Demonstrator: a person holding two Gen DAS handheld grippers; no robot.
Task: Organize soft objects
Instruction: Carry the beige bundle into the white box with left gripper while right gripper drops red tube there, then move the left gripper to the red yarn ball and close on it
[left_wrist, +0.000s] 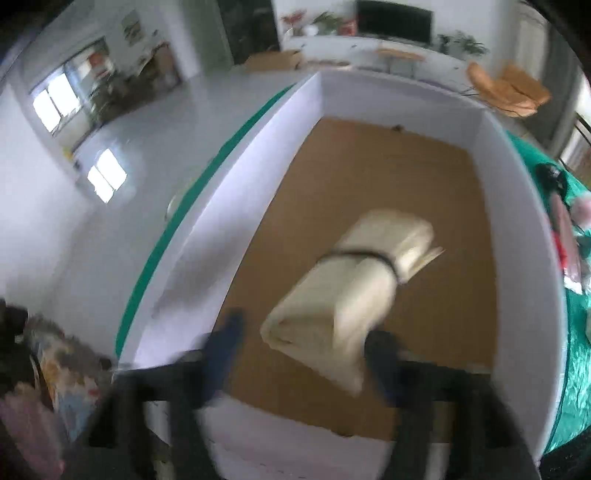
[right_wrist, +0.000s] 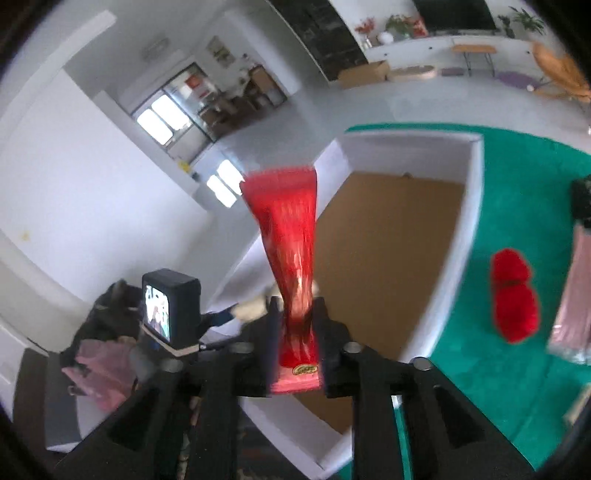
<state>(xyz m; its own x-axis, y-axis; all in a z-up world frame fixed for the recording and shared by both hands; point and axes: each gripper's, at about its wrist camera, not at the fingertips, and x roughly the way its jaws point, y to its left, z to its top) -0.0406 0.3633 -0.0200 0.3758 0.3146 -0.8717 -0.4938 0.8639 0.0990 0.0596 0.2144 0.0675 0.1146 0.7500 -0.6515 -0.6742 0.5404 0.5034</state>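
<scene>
- Left wrist view: the left gripper (left_wrist: 303, 347) stands spread wide over the near end of the white box (left_wrist: 236, 221). Its blue-padded fingers (left_wrist: 225, 343) show at either side, heavily blurred.
- A cream fabric bundle (left_wrist: 351, 291), bound by a dark band, sits between and just beyond the fingers, above the box's brown floor. The right finger overlaps its near corner; blur hides whether the pad touches it.
- The box rests on a surface under a green cloth (left_wrist: 576, 369). More soft items lie on the cloth beyond the box's right wall.
- Right wrist view: the right gripper (right_wrist: 297, 325) pinches the near end of a red fabric piece (right_wrist: 291, 236), which extends away from the jaws over the box's left wall.
- To the right, a red bundle (right_wrist: 513, 295) lies on the green cloth, apart from the box. A pink packet (right_wrist: 572, 291) lies near the frame edge.
</scene>
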